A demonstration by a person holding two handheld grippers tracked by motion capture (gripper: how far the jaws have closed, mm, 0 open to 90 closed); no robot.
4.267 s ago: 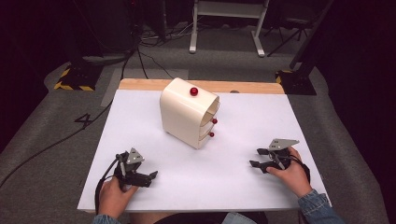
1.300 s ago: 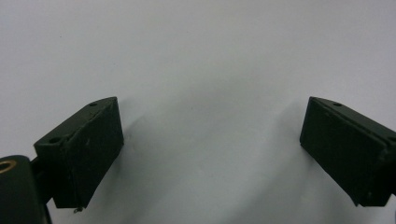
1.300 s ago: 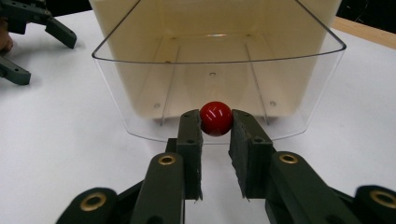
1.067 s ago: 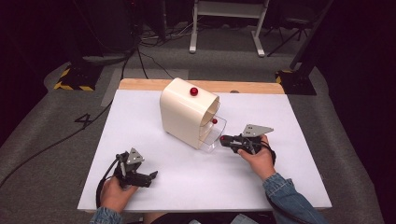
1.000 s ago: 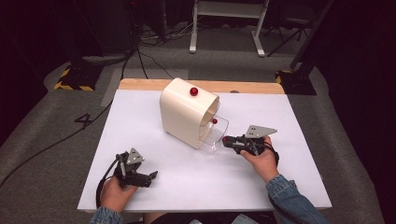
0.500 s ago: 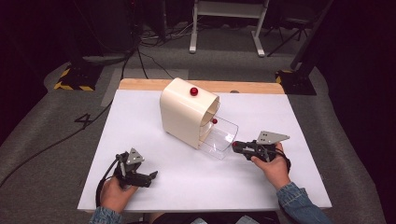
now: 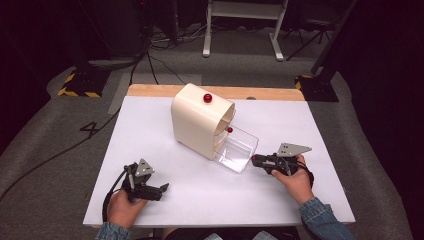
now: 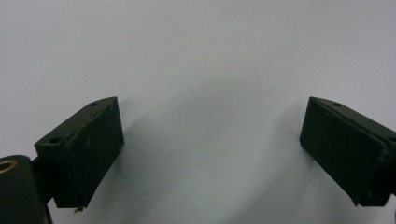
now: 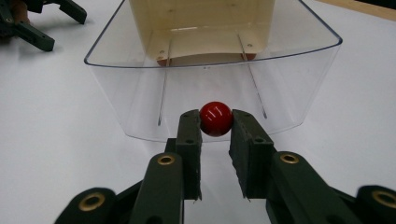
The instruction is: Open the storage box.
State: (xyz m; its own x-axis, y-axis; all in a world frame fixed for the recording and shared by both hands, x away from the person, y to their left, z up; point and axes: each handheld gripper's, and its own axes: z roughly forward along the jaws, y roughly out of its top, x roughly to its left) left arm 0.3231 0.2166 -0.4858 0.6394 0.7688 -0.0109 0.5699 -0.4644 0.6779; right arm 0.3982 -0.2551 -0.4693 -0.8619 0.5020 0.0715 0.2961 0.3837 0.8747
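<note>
While your left hand rests near the front left corner of the white worktop, your left gripper lies low over the bare surface with its jaws spread wide apart and nothing between them. In the left gripper view those two black jaws frame plain white worktop.

A cream mini drawer cabinet stands toward the back of the worktop, near the middle, with its front turned toward the right front corner. A red ball knob sits on its top, and a second red knob shows on a closed drawer at its front.

The lowest drawer, a clear plastic drawer, is pulled well out of the cabinet and reaches toward the right edge of the worktop. In the right gripper view its transparent walls are see-through, and the cabinet's cream body shows behind them.

Your right gripper, held by your right hand near the right edge, points at the front of this drawer. In the right gripper view its jaws are pinched on the drawer's red knob, one on each side and both touching it. A denim cuff covers your right wrist at the front edge.
</note>
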